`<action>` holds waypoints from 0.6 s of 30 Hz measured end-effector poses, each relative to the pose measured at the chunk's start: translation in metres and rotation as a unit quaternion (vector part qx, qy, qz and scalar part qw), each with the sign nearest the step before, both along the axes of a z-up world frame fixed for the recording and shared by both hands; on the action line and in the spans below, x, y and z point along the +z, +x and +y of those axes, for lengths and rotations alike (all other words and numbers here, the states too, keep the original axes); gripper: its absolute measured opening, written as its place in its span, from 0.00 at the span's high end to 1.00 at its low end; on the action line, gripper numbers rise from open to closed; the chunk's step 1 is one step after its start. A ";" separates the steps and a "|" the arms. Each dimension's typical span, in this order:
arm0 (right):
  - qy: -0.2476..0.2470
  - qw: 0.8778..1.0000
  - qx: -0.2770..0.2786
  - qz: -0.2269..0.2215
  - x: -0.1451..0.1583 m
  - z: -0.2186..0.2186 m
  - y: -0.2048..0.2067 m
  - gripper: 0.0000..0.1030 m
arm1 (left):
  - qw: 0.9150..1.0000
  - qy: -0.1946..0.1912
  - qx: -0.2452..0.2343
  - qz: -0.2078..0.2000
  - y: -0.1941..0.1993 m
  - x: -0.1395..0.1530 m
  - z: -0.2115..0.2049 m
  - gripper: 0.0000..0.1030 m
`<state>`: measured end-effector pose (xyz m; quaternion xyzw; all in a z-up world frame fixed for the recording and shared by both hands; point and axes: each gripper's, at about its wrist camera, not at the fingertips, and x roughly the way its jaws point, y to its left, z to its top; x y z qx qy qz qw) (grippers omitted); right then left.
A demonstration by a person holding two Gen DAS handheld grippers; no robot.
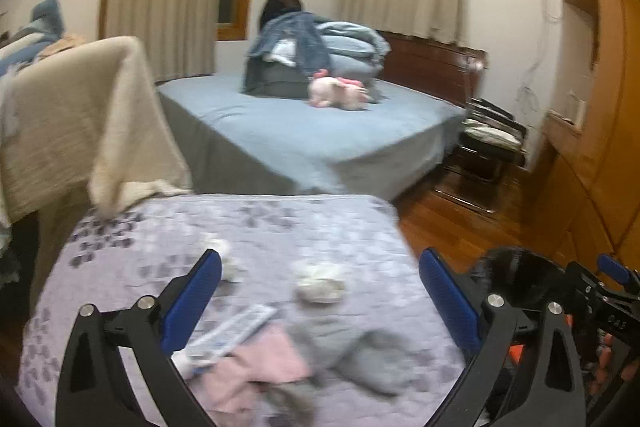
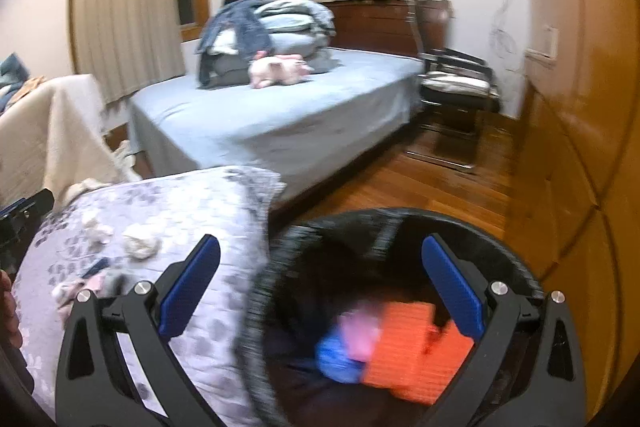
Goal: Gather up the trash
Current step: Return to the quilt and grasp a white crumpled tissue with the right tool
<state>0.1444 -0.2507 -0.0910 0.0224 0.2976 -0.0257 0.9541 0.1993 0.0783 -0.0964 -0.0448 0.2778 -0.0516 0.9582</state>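
On the lilac flowered quilt [image 1: 360, 227] of the near bed, two crumpled white tissue wads lie apart: one [image 1: 320, 281] between the wide-spread fingers of the left tongs [image 1: 320, 285], the other [image 1: 224, 259] just past its left finger. Those tongs grip nothing. Nearer the camera lie a remote control [image 1: 236, 331], pink cloth [image 1: 264, 367] and grey cloth [image 1: 368, 359]. The right tongs [image 2: 320, 285] hang fully open and empty-handed over a black bin [image 2: 400, 227] beside the bed, with orange [image 2: 416, 347], blue and pink litter blurred inside
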 end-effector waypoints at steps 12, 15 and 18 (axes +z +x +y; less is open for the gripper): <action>0.014 0.996 0.093 0.005 -0.014 0.102 0.056 0.05 | 0.997 0.006 0.071 0.017 0.012 -0.022 0.079 0.06; 0.013 0.994 0.107 0.014 -0.022 0.121 0.070 0.05 | 0.997 0.006 0.079 0.022 0.019 -0.030 0.091 0.06; 0.014 0.993 0.117 0.022 -0.033 0.137 0.084 0.05 | 0.996 0.006 0.087 0.026 0.027 -0.037 0.103 0.06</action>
